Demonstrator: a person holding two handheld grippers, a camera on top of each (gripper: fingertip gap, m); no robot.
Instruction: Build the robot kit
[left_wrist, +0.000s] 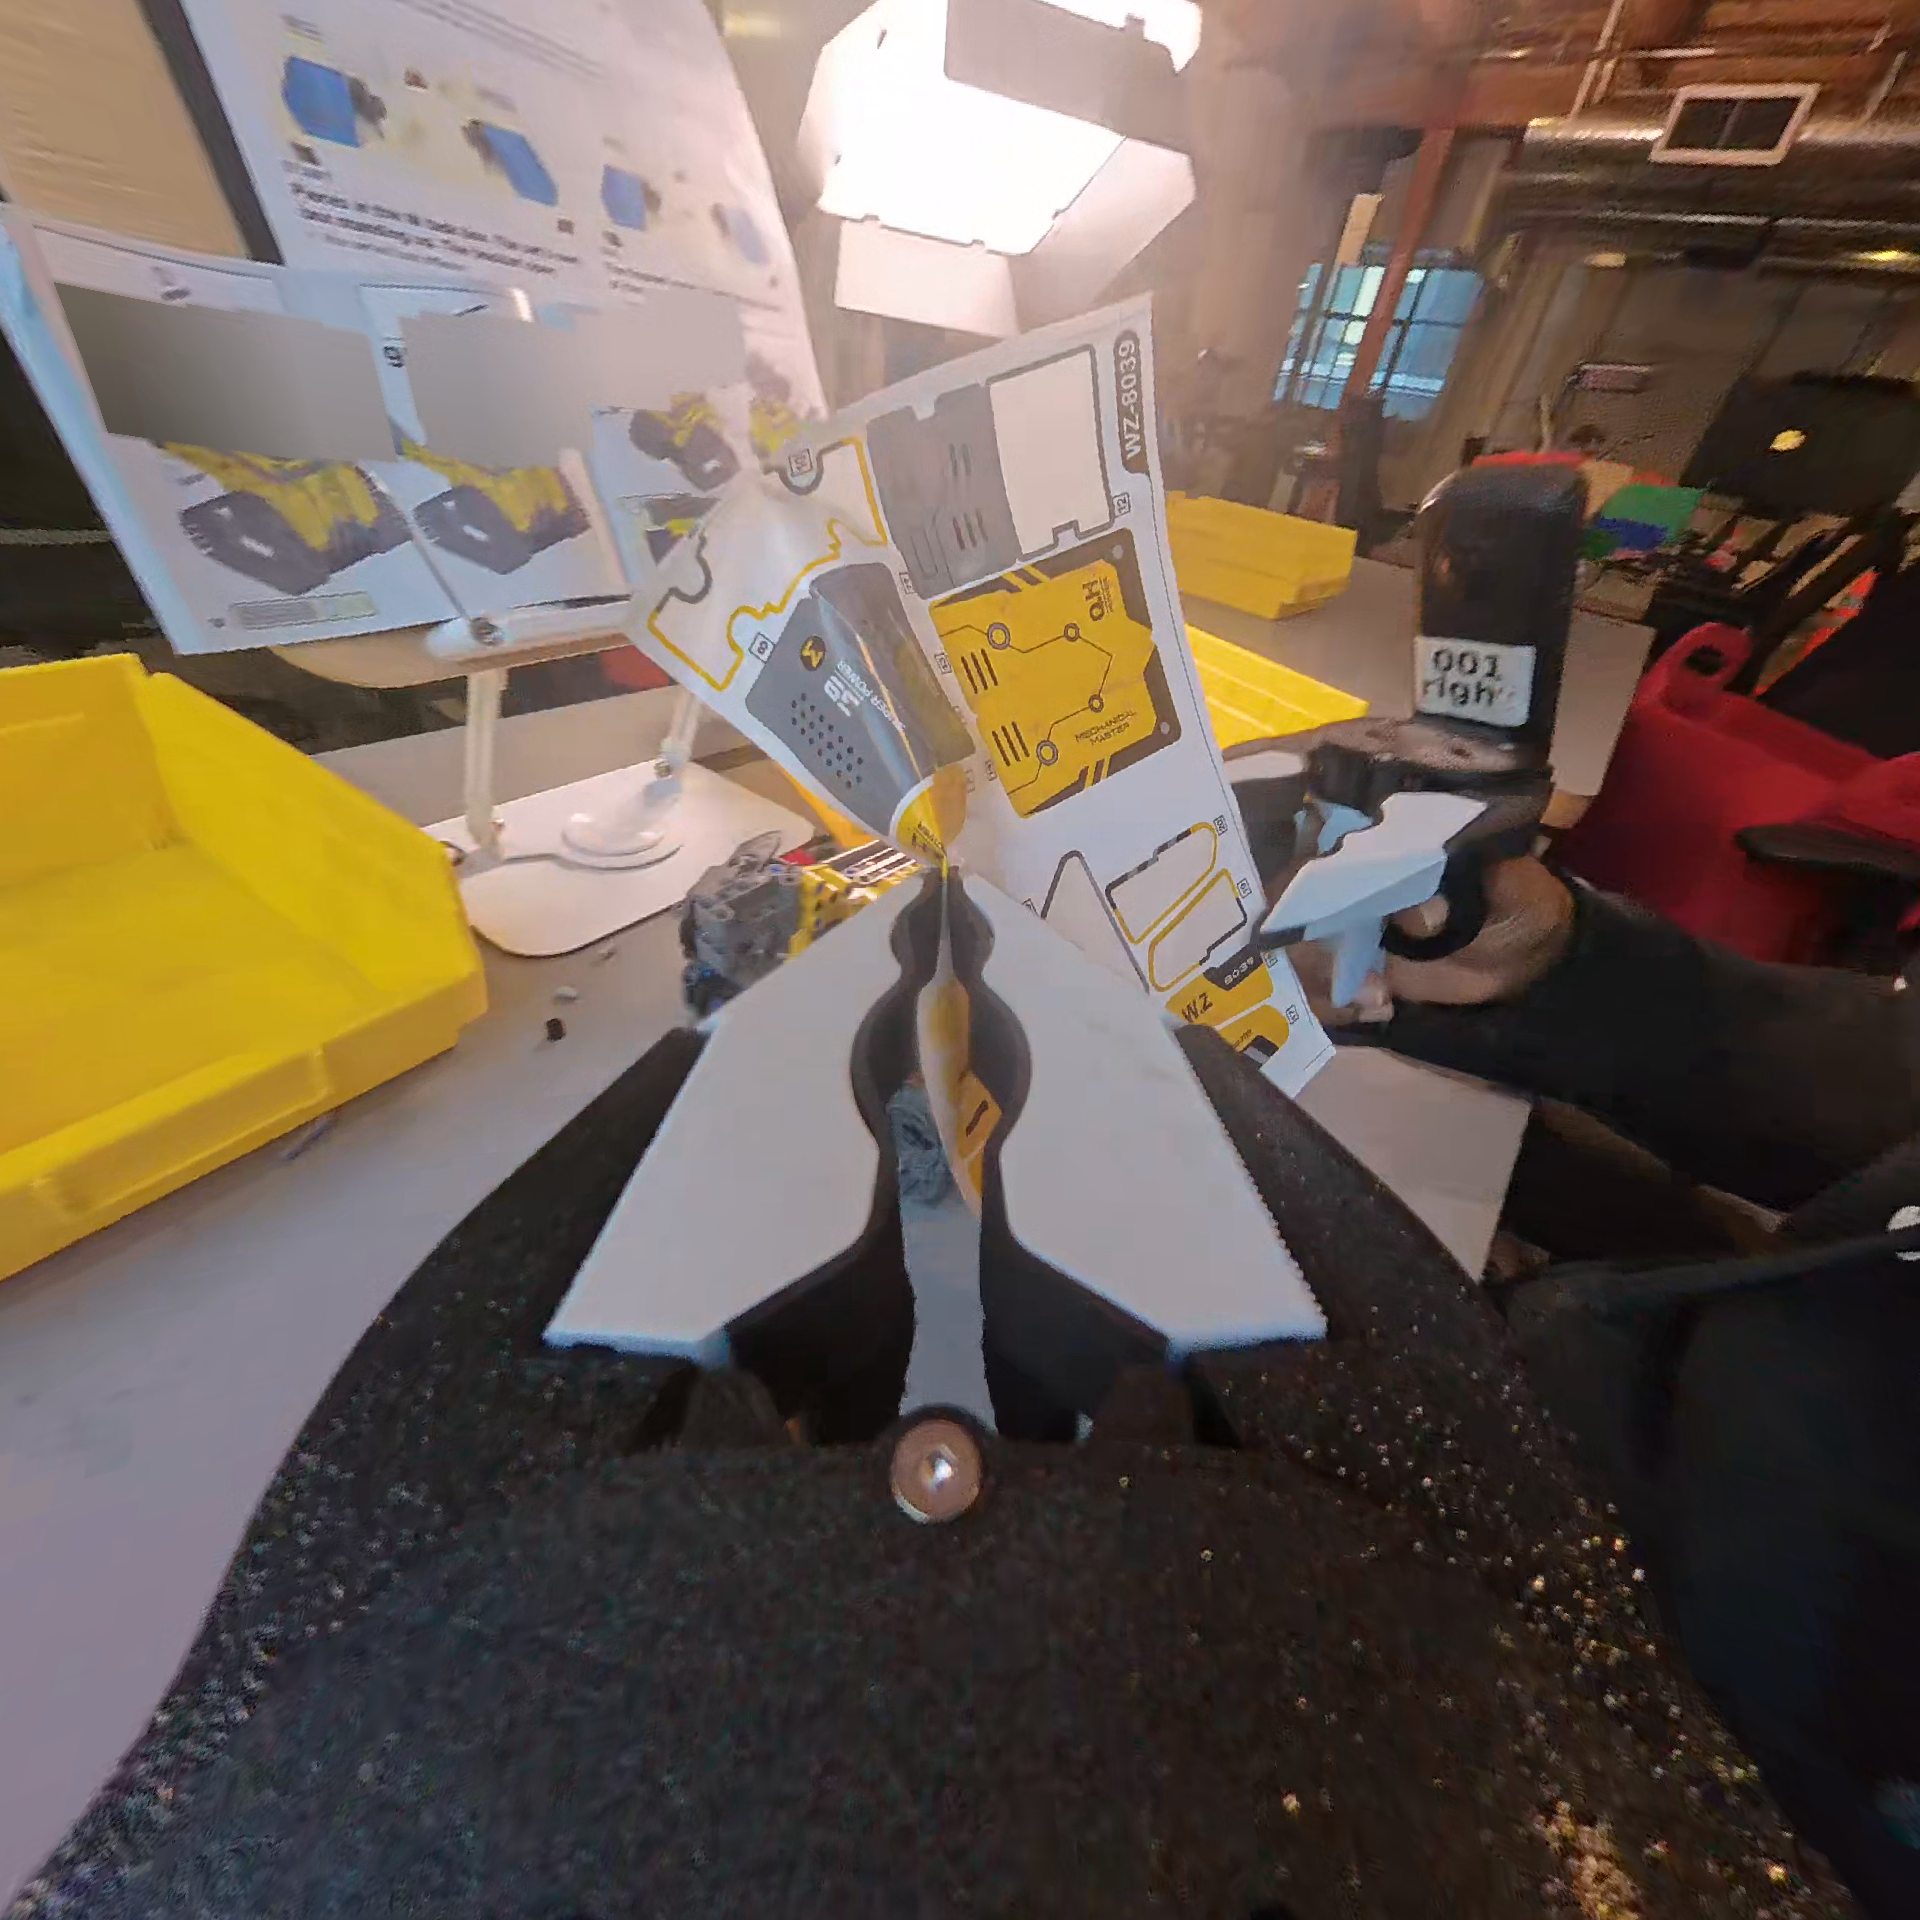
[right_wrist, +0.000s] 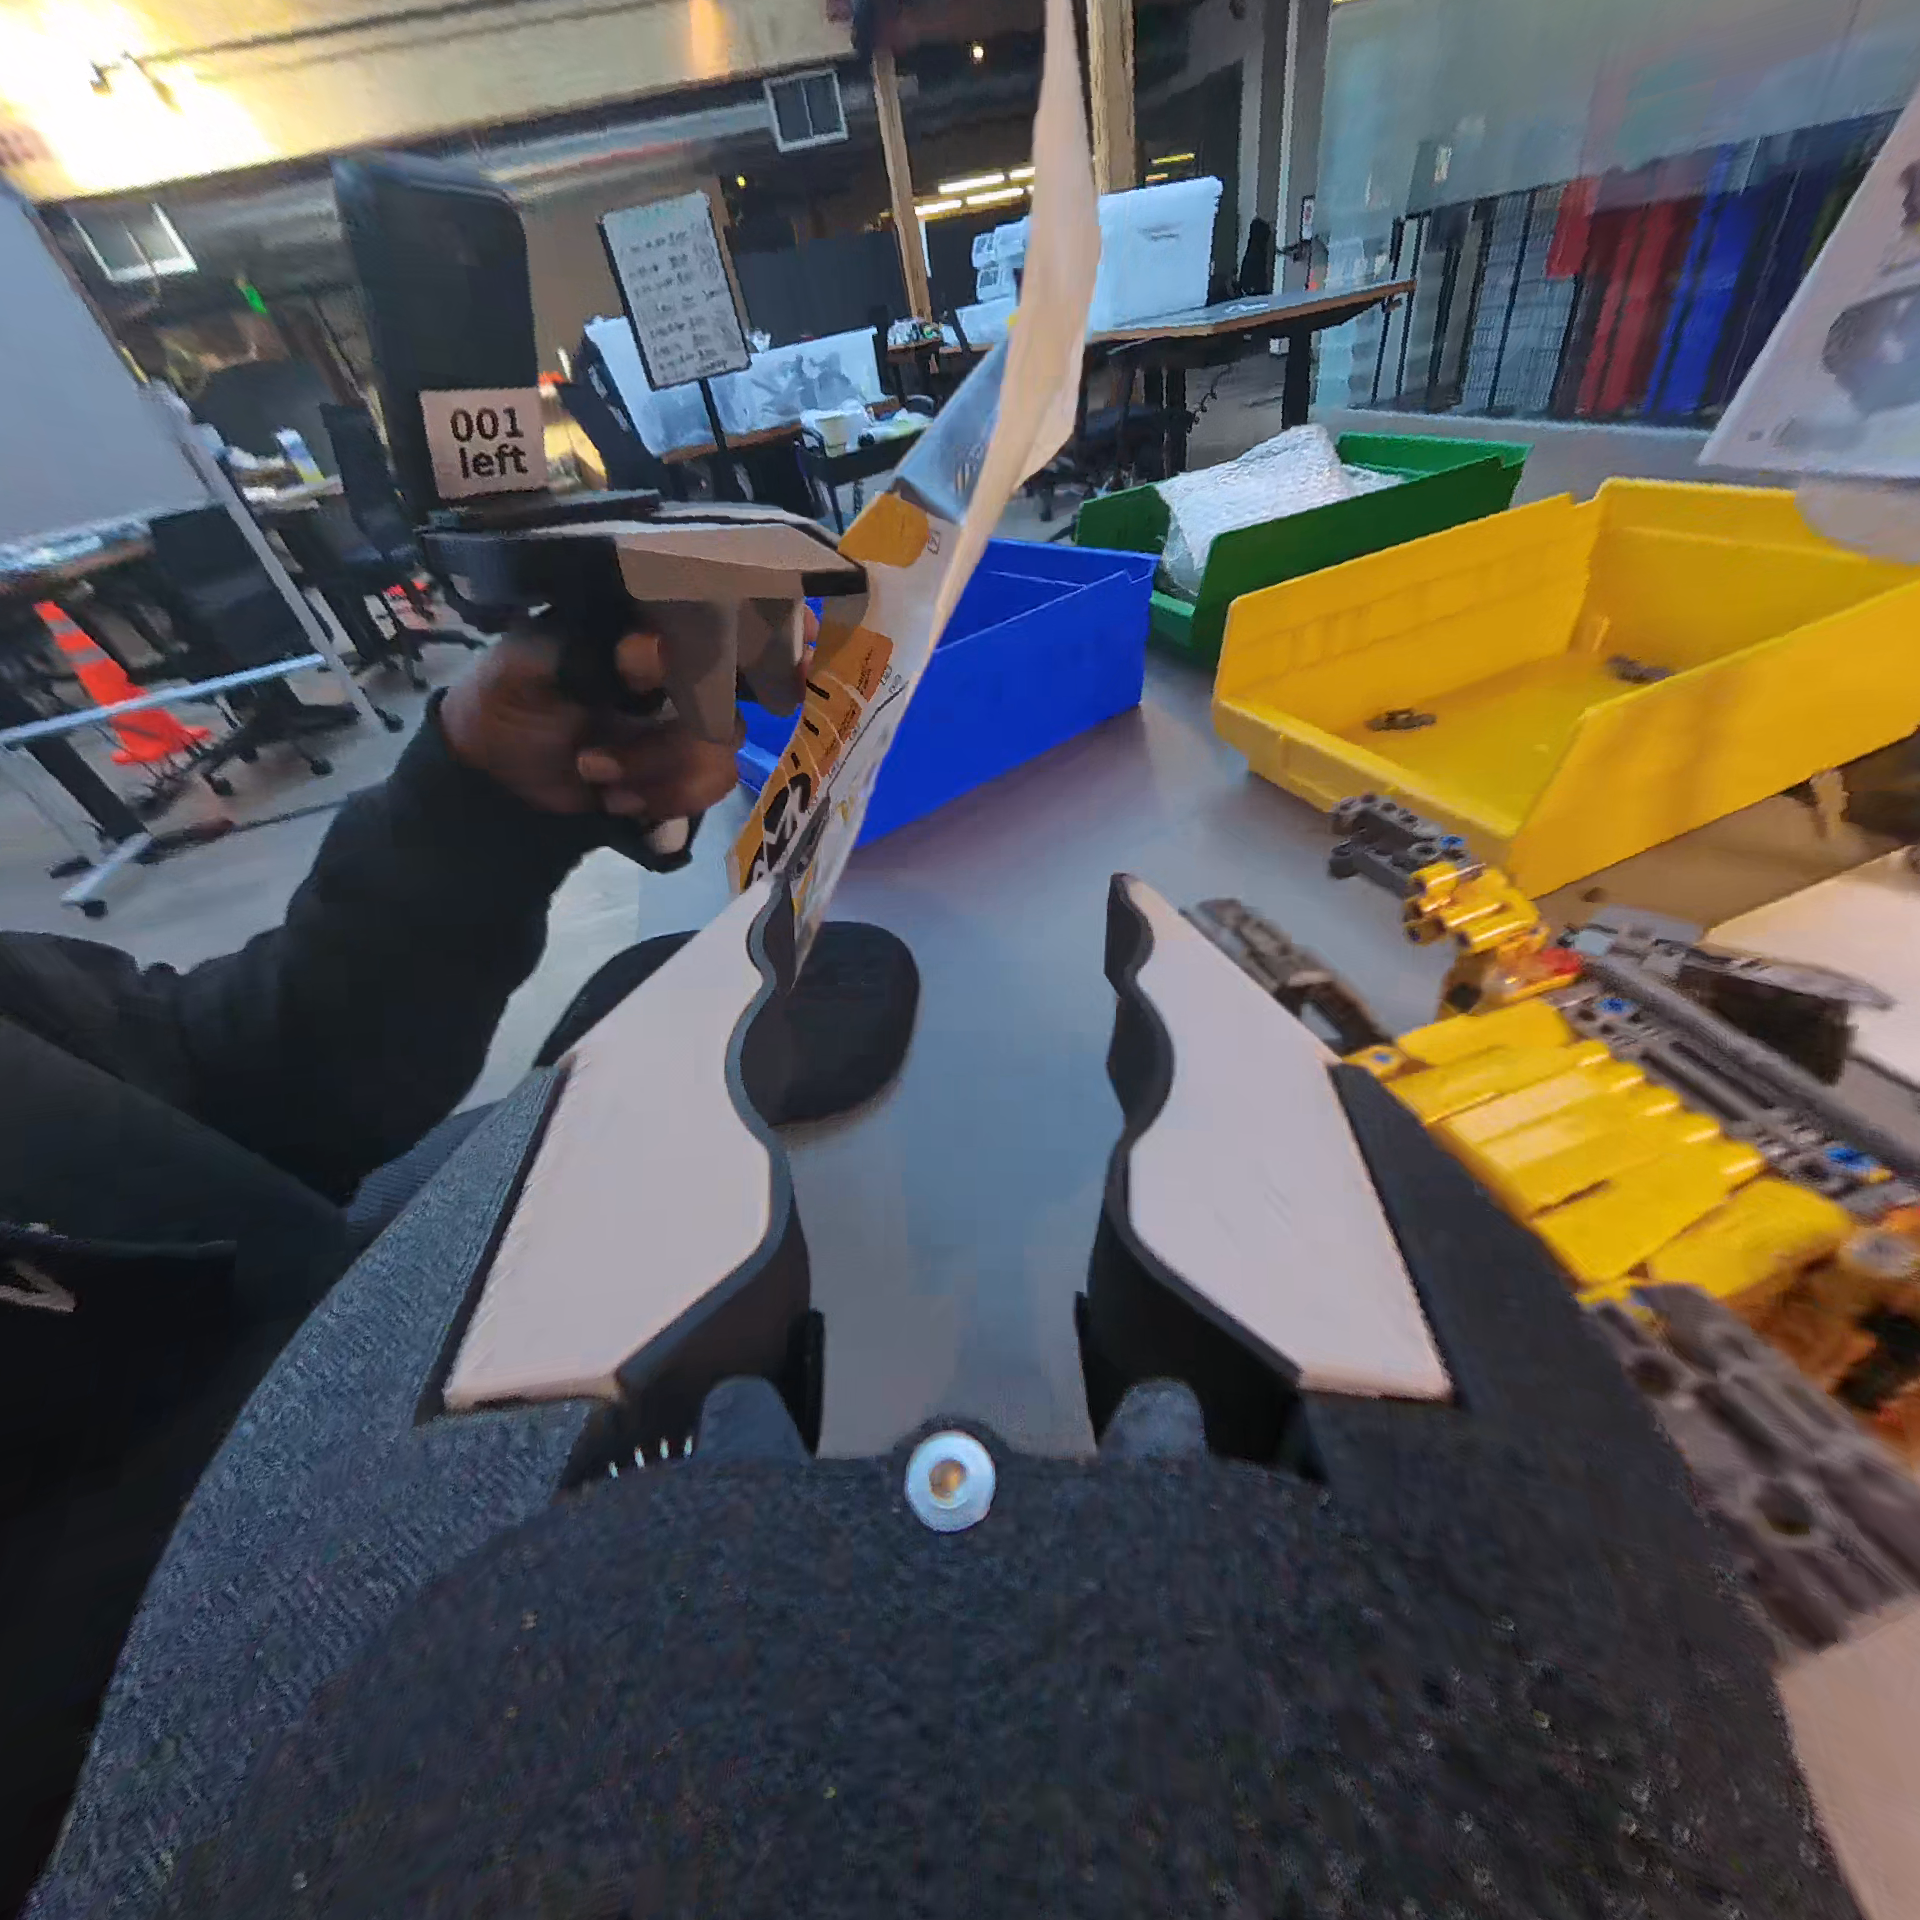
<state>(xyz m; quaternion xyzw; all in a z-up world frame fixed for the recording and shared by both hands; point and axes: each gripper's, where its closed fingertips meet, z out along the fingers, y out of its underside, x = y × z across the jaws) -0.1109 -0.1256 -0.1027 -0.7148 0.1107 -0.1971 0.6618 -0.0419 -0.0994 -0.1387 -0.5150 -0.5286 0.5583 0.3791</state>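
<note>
My left gripper (left_wrist: 943, 883) is shut on a white sticker sheet (left_wrist: 1060, 665) printed with yellow and grey stickers, and holds it upright above the table. One grey sticker (left_wrist: 883, 686) curls off the sheet near my fingertips. My right gripper (right_wrist: 945, 899) is open and empty; the sheet's lower corner (right_wrist: 821, 748) hangs just inside its left fingertip (right_wrist: 764, 914). In the left wrist view the right gripper (left_wrist: 1288, 935) is at the sheet's right edge. In the right wrist view the left gripper (right_wrist: 857, 582) pinches the sheet from the left.
A yellow and grey brick vehicle (right_wrist: 1558, 1132) lies on the table to the right, also seen behind my left fingers (left_wrist: 758, 914). Yellow bins (left_wrist: 208, 935) (right_wrist: 1558, 675), a blue bin (right_wrist: 1018, 644) and a green bin (right_wrist: 1299, 520) stand around. Instruction pages on a white stand (left_wrist: 312, 499) are at the back left. The gap from one gripper's tips to the other's is roughly 9 centimetres.
</note>
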